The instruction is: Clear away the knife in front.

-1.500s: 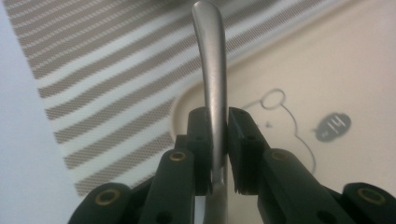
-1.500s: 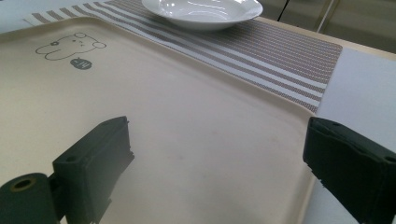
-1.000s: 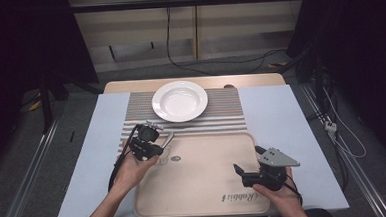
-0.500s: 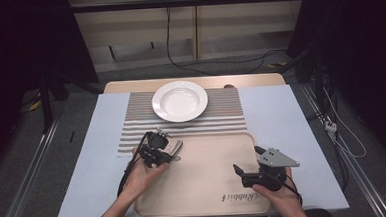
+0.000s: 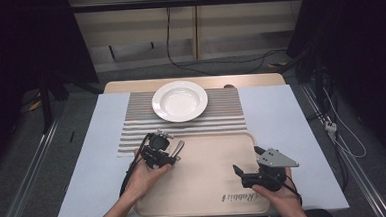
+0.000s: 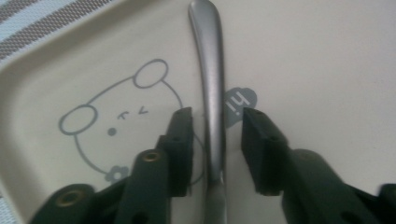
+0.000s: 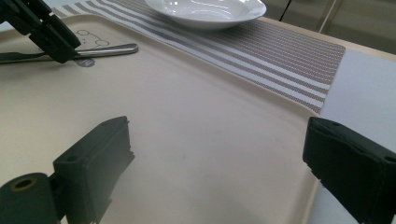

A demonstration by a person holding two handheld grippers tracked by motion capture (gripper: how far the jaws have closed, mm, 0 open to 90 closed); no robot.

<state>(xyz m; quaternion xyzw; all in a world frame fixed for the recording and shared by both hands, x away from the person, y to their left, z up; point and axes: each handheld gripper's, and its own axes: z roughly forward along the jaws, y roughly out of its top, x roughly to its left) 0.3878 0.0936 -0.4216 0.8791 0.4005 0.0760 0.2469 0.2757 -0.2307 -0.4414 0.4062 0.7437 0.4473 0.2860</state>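
Note:
A metal utensil lies flat on the beige tray, over its bear print near the far left corner. My left gripper is low over it and open, one jaw on each side of the handle, with a small gap on the right side. In the high view the left gripper sits at that corner and the utensil's handle sticks out to its right. My right gripper hovers wide open over the tray's right half, holding nothing. The utensil's head is hidden.
A white deep plate stands on a striped placemat beyond the tray. A pale blue cloth covers the table. The right gripper view shows the tray's raised rim and the left gripper far off.
My left gripper has moved a little nearer and to the right, onto the tray's far left corner, with the utensil at its jaws. The right gripper has stayed put.

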